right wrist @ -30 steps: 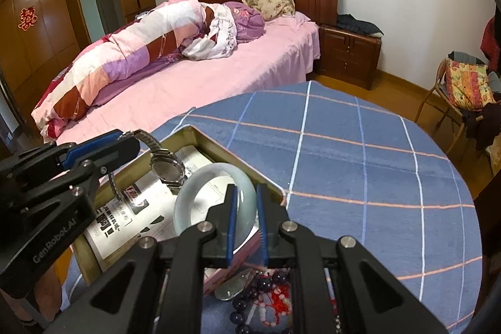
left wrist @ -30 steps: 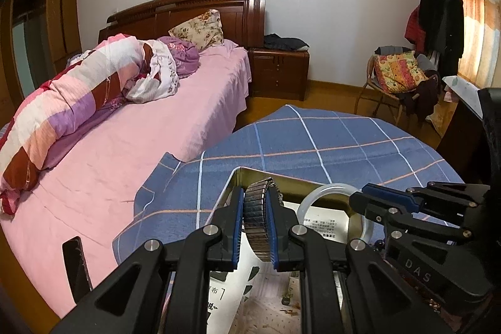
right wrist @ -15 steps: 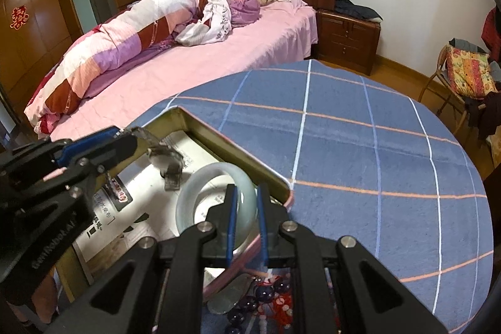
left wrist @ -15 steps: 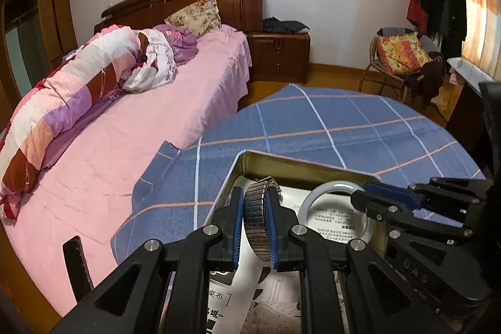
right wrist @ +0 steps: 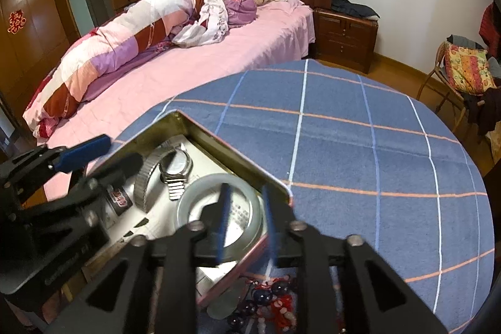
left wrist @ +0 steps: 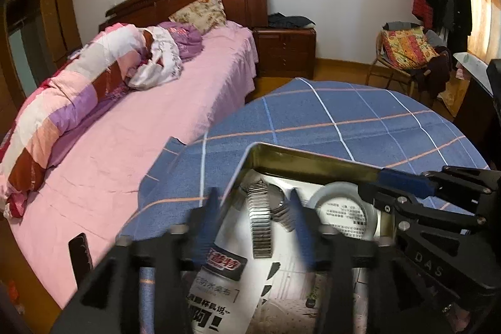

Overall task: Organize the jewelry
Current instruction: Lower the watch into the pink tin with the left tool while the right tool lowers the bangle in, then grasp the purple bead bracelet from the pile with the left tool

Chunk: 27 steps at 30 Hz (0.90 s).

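Lying in the open gold-rimmed metal tin (right wrist: 231, 160) at nine o'clock of the blue checked tablecloth (right wrist: 360, 152), the silver wristwatch with its expanding link band (right wrist: 166, 171) looks heavy for its size, floppy and slick; pinching across the band seems surest. The left gripper (left wrist: 252, 208) stands wide open around it, holding nothing. At four o'clock of the watch, the pale jade bangle (right wrist: 219, 202) is rigid, smooth and breakable; grip its rim gently. The right gripper (right wrist: 245, 224) is open, straddling that rim without clamping. Dark and red beads (right wrist: 272, 301) lie outside at six.
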Available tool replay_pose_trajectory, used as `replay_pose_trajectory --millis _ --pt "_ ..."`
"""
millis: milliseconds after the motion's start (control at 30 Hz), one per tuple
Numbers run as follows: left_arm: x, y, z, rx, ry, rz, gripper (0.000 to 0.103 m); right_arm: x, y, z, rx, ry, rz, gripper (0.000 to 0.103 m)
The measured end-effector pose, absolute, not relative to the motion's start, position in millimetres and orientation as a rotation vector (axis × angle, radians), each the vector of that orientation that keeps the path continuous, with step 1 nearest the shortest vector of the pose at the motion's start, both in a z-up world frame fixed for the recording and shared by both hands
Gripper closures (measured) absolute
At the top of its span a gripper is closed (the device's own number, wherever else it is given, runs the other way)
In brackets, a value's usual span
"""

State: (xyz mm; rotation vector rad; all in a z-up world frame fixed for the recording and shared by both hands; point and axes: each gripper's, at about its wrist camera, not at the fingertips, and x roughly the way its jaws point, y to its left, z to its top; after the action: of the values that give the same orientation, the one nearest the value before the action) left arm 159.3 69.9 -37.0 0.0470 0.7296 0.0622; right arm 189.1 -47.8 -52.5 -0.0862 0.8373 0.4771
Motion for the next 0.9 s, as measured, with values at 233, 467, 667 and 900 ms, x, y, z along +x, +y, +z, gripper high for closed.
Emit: replay_pose_trajectory --millis 233,467,667,900 --pt "140 75 -24 0.023 0.686 0.076 0.038 174 -65 -41 -0.082 0.804 0.472 0.042" --pt "108 66 -21 -0.006 0.666 0.084 0.038 147 -109 -34 -0.074 0.787 0.436 0.032" --pt "83 44 -23 0.008 0.658 0.067 0.038 125 -143 -37 -0.034 0.795 0.394 0.028" --pt "63 20 -25 0.033 0.653 0.027 0.038 99 -176 -59 0.013 0.835 0.341 0.028"
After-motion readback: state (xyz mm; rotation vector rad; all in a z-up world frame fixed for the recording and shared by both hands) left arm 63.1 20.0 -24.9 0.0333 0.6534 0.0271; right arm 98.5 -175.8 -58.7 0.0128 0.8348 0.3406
